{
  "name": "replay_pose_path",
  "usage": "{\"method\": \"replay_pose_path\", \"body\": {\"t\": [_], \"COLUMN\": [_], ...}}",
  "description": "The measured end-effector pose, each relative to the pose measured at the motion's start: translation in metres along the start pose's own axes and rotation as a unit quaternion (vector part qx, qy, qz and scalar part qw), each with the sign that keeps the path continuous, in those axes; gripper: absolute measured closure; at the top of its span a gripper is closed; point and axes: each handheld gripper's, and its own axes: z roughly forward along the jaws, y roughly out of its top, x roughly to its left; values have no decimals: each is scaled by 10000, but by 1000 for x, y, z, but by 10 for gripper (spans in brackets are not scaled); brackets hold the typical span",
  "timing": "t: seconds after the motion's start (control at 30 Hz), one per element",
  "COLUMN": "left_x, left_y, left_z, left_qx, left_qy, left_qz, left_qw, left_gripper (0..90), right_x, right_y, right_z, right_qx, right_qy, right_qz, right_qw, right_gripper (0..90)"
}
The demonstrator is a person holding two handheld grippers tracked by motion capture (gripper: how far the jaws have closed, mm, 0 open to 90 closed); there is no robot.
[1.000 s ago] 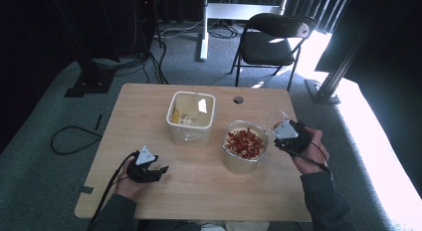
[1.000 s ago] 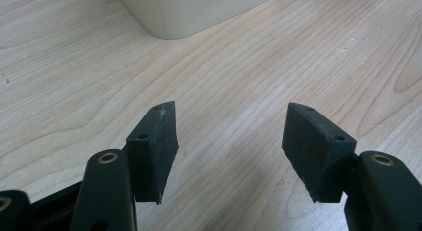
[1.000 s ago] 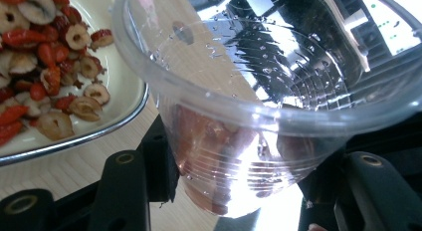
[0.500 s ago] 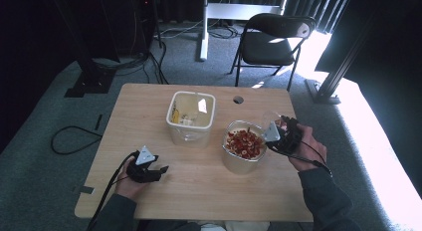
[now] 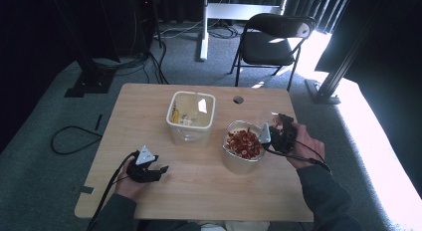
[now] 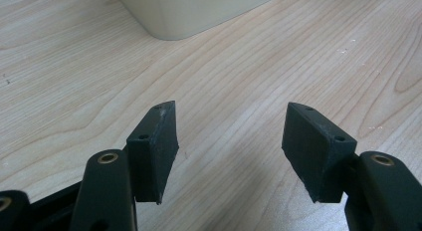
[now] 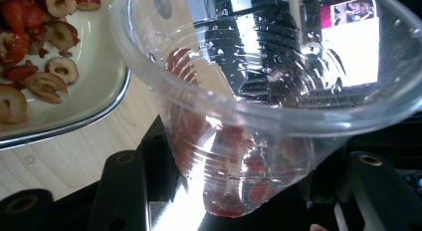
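Observation:
My right gripper [image 5: 274,130] is shut on a clear plastic cup [image 5: 267,122], tipped on its side at the right rim of a pale container [image 5: 239,164] of red dried fruit slices [image 5: 243,143]. In the right gripper view the cup [image 7: 259,91] lies between the black jaws with a few red slices at its bottom, its mouth beside the container's rim [image 7: 74,122]. My left gripper [image 5: 160,170] rests on the table [image 5: 199,191] at the front left, open, with bare wood between its jaws [image 6: 231,126].
A second pale square container [image 5: 191,134] stands behind the middle of the table, with something yellow inside. A round hole [image 5: 238,99] sits in the tabletop near the far edge. A black folding chair [image 5: 271,42] stands beyond the table.
My right gripper has shifted left toward the container of slices and rolled over, tipping the cup. The left gripper has stayed put.

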Motion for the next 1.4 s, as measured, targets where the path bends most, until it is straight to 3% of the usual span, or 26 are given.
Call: {"method": "replay_pose_path", "body": {"t": [0.23,0.47,0.8,0.93,1.03,1.07,1.1,1.4], "left_x": [0,0,0,0,0,0,0,-1], "left_y": [0,0,0,0,0,0,0,0], "left_z": [0,0,0,0,0,0,0,1], "left_qx": [0,10,9,10,10,10,11,19], "left_qy": [-7,-9,-7,-8,-8,-8,-9,-10], "left_qz": [-15,-9,-6,-8,-6,-6,-9,2], "left_qw": [10000,10000,10000,10000,10000,10000,10000,10000], "left_gripper": [395,394,395,395,395,395,395,394], "right_x": [3,6,12,14,15,15,16,22], "right_y": [3,10,21,23,25,25,25,27], "right_z": [1,0,-3,-4,-4,-4,-5,-5], "right_qx": [109,226,421,460,519,519,539,690], "right_qy": [-185,-443,-966,-1094,-1215,-1215,-1272,-1567], "right_qz": [-399,-931,-1806,-1971,-2147,-2147,-2257,-2740], "right_qw": [9990,9944,9779,9732,9677,9677,9643,9464], "right_gripper": [445,445,447,448,449,449,450,452]}}
